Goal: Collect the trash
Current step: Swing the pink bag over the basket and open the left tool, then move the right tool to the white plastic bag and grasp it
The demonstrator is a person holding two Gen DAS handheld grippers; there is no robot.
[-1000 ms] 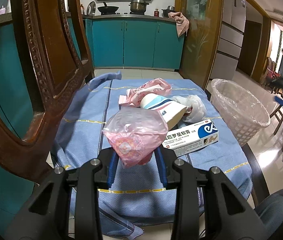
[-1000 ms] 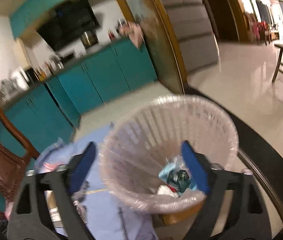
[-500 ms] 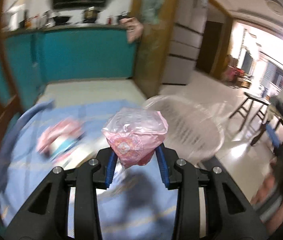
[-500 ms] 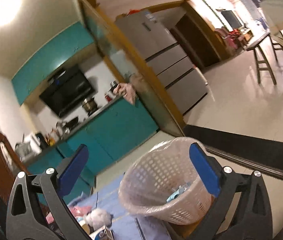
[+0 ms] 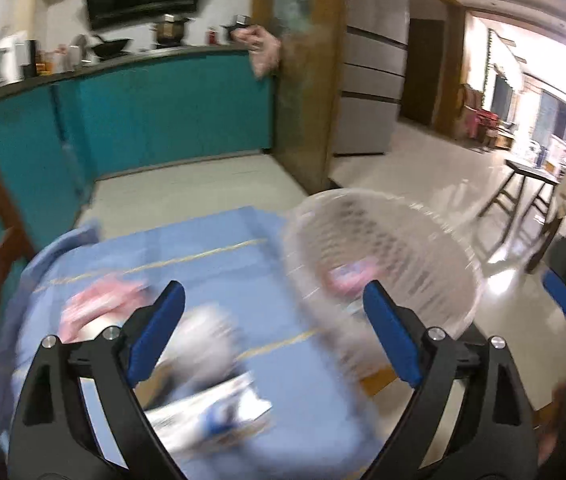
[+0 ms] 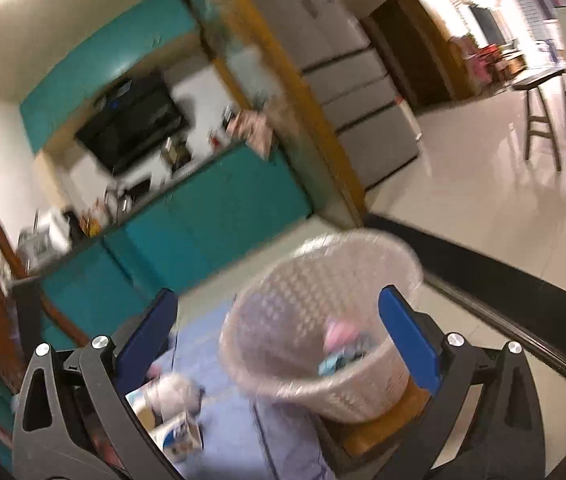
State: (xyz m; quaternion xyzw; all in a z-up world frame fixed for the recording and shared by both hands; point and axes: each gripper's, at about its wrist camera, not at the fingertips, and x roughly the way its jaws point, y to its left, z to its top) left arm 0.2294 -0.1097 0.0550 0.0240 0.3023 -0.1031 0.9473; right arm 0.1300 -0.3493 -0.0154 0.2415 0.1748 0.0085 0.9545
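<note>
While both views are blurred by motion, the left gripper [image 5: 273,326] is seen with its jaws spread wide, having just opened, and nothing lies between the blue pads [image 5: 159,332]. The pink bag [image 5: 349,276] now rests inside the basket [image 5: 435,248], which stands at the right edge of the blue cloth [image 5: 243,264]. Left of the basket, more trash remains on the cloth: a pink wrapper [image 5: 99,304], a white wad [image 5: 203,340] and a printed box [image 5: 211,412] nearest the camera. The right gripper [image 6: 279,344] is likewise spread and empty, with the basket seen between its fingers. Teal cabinets [image 5: 155,108] stand beyond.
</note>
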